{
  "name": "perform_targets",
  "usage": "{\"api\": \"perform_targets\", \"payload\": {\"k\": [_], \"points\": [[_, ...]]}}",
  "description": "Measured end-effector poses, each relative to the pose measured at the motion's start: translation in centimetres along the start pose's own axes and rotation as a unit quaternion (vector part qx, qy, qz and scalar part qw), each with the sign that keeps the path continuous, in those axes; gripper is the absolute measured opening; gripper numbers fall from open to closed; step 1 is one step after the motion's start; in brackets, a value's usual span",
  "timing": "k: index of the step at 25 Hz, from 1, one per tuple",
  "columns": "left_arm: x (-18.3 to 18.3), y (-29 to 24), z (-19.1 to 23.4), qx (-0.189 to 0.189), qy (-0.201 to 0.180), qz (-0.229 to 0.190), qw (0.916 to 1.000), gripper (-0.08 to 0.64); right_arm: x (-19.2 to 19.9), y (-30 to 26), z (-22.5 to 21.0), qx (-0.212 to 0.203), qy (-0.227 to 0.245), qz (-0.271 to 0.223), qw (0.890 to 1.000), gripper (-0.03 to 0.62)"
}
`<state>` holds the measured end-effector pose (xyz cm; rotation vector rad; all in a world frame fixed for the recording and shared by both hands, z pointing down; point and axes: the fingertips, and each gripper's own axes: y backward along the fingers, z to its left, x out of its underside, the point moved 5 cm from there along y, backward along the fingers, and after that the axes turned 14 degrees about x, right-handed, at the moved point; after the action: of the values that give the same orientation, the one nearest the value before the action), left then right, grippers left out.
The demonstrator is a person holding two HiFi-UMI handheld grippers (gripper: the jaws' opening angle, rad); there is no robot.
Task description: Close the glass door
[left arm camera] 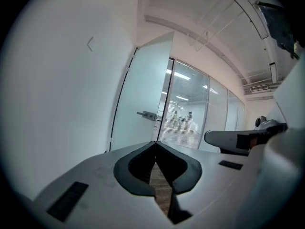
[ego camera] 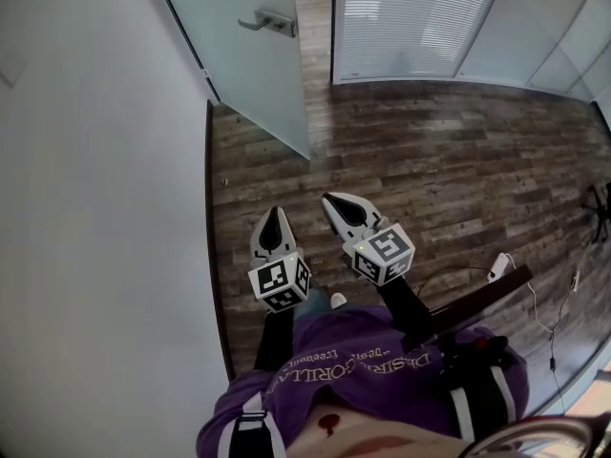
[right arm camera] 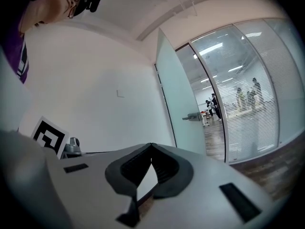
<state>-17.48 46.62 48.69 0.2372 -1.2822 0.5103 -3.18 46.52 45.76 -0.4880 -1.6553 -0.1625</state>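
Head view: I hold my left tool [ego camera: 274,219] and right tool [ego camera: 336,201] above the wood floor [ego camera: 430,160], with the glass door [ego camera: 258,55] standing ajar ahead, well apart. Left gripper view: jaws together, empty. Right gripper view: jaws together, nothing held.

Both arms reach forward side by side; left gripper [ego camera: 274,219] and right gripper [ego camera: 338,203] have jaws together, empty.

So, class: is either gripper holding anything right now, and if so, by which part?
Nothing is held. The left gripper and the right gripper are both shut and empty, short of the glass door and its handle.
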Motion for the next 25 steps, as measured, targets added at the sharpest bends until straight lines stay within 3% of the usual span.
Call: {"api": "perform_targets", "payload": {"k": [9, 17, 25], "points": [[-4.0, -5.6, 5.7, 0.018, -0.013, -0.008, 0.9997, 0.002, -2.5, -7.9, -0.2, 0.017, -0.008, -0.009, 1.000, -0.003], [-5.4, -8.6, 10.7, 0.026, -0.012, -0.006, 0.9996, 0.002, -3.4, -13.6, 0.6, 0.028, -0.008, -0.010, 1.000, -0.003], [-5.4, -10.5, 13.1, 0.035, 0.001, -0.001, 0.9994, 0.002, -3.5, -16.1, 0.8, 0.044, 0.002, -0.006, 0.999, -0.003]]}}
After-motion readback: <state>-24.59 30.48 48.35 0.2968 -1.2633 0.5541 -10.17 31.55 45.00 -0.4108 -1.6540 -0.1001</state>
